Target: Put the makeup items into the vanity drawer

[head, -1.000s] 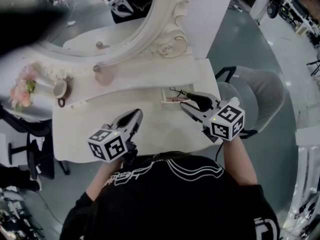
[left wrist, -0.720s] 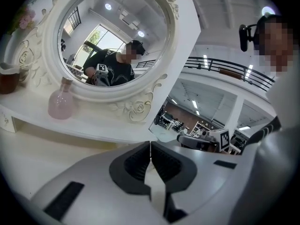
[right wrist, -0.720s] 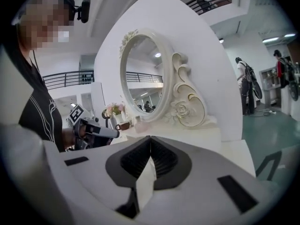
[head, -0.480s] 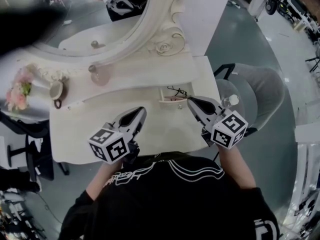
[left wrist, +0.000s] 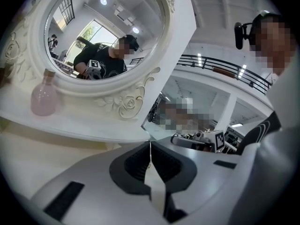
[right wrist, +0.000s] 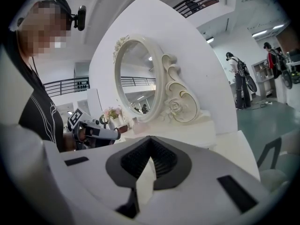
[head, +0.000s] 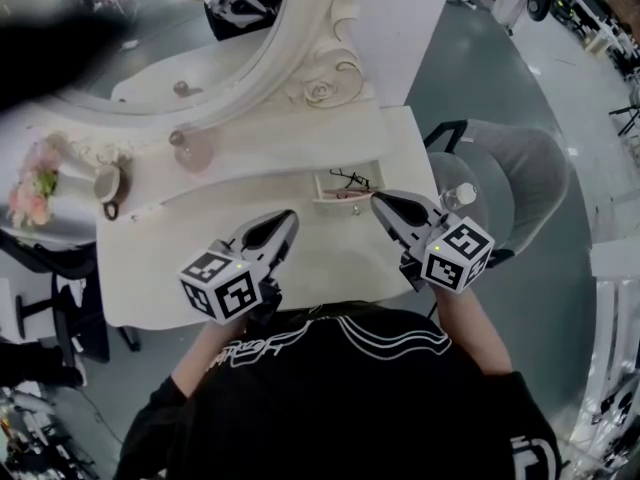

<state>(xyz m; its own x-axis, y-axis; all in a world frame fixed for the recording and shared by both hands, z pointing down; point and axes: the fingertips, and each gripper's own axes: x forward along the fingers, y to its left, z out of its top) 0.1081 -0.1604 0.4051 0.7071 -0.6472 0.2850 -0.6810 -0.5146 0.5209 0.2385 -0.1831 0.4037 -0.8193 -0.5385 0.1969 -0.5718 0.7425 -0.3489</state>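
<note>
The small vanity drawer [head: 338, 204] stands open at the table's right, below the shelf. Inside lie thin dark makeup items [head: 350, 179] and a pinkish one [head: 346, 195]. My right gripper [head: 379, 201] is shut and empty, its tips just right of the drawer's front corner; its jaws meet in its own view [right wrist: 149, 138]. My left gripper [head: 287, 220] is shut too, with nothing in it, over the bare tabletop left of the drawer [left wrist: 150, 143]. Each gripper shows in the other's view: the left gripper [right wrist: 114, 135] and the right gripper [left wrist: 174, 139].
A white oval mirror [head: 325, 63] rises behind the vanity table [head: 150, 278]. A pink bottle [head: 190, 150] [left wrist: 42, 97], a cup [head: 106, 180] and pink flowers [head: 30, 190] stand on the shelf. A grey chair [head: 515, 183] is at the right.
The right gripper's jaws stood apart over the drawer a second ago; they have shut and it has drawn back slightly. The left gripper has barely moved.
</note>
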